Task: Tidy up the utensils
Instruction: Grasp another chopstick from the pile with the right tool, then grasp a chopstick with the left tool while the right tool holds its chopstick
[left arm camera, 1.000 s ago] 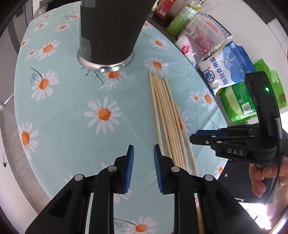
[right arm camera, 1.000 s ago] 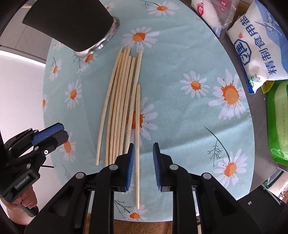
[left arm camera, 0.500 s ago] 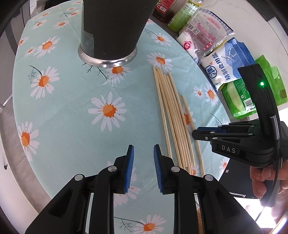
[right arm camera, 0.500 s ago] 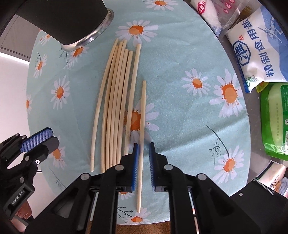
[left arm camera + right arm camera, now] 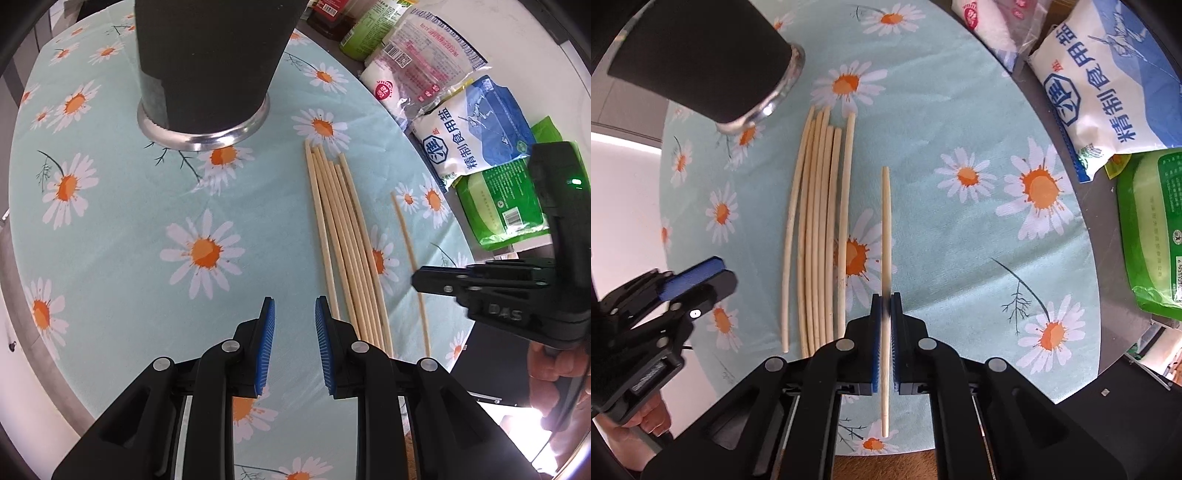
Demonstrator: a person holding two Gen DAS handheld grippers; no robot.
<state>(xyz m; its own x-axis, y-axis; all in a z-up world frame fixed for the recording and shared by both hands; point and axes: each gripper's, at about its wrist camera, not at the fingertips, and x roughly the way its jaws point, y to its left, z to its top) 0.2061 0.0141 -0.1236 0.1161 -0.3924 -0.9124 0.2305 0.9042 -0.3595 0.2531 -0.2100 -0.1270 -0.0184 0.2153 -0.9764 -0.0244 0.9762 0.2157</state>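
Right gripper (image 5: 885,317) fingers clamp one chopstick (image 5: 885,221); left gripper (image 5: 294,332) gapes empty over bare cloth (image 5: 129,229) beside the dark cup (image 5: 207,66).

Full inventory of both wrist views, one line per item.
Held chopstick: one, pale wood, clamped in right tongs, apart from the row.
Chopstick row: seven, pale wood, side by side on the cloth.
Holder: one, black with metal base rim, upright beyond the row.
Tablecloth: one, light blue, daisy print.
Salt bag: one, white and blue, off the cloth's edge.
Green packet: one, beside the salt bag.
Left tongs: black, blue pads, nothing between them.
Right tongs: black, blue pads, shut on the chopstick.
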